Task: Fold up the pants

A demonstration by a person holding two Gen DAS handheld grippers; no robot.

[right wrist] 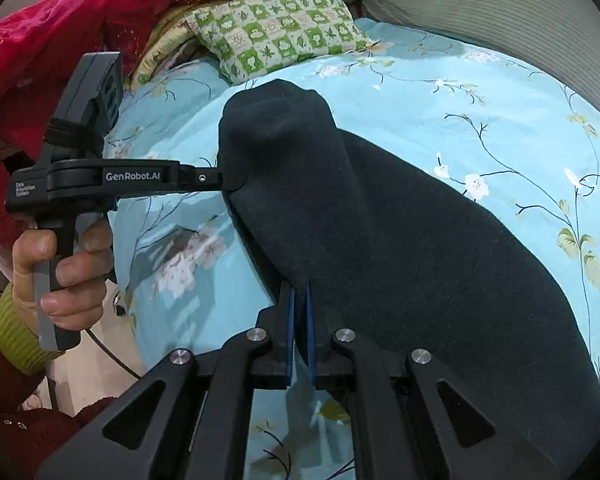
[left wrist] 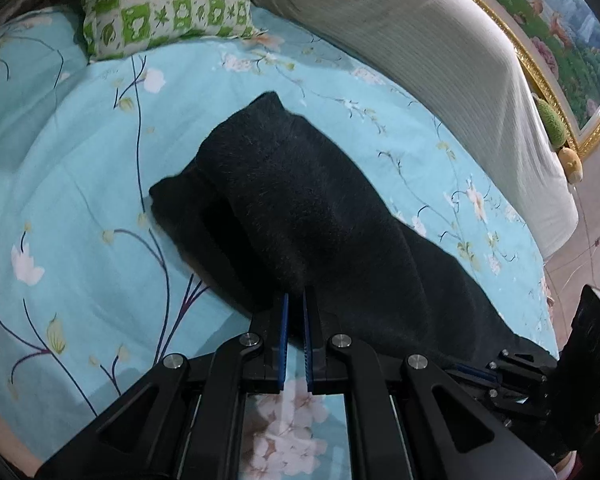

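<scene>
Floral bedsheet [left wrist: 80, 152] carries our dark pants [left wrist: 300, 208], lying mid-bed. We pinch their near edge with left gripper [left wrist: 295, 300] and right gripper [right wrist: 300, 292], jaws clamped, mid-fold; next we should carry it over.

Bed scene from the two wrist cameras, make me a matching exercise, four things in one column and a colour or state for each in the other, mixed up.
Things:
1. pants
2. pillow
3. bedsheet
4. left tool

Descriptions:
A. light blue with flowers
B. shut on the pants' edge
C. dark, lying lengthwise on the bed
D. green and white checks

Pairs: 1-C, 2-D, 3-A, 4-B
</scene>
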